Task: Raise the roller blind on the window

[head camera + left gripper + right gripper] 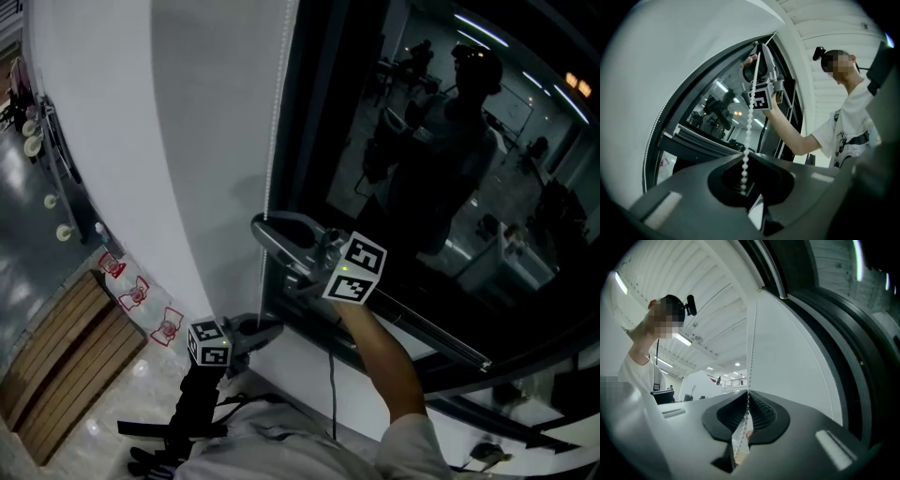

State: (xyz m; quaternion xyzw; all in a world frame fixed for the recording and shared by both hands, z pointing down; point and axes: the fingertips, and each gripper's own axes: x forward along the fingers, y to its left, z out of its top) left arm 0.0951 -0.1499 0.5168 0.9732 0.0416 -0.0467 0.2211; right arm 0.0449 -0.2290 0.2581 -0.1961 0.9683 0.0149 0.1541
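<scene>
The white roller blind (187,141) hangs beside the dark window (441,187), and its bead chain (273,141) runs down its right edge. In the head view my right gripper (262,227) reaches the chain from the right. Its jaws are shut on the bead chain (751,357) where the tips (748,397) meet, with the blind (792,362) just behind. My left gripper (268,330) sits lower, near the sill. The chain (749,126) drops from the right gripper (757,70) above into the left gripper's closed tips (746,157) and hangs on through them.
A dark window frame (309,112) borders the chain on the right, with a white sill (309,370) below it. A slatted wooden panel (56,366) lies on the floor at lower left, next to red-marked sheets (141,295). A black stand (192,422) rises under my left gripper.
</scene>
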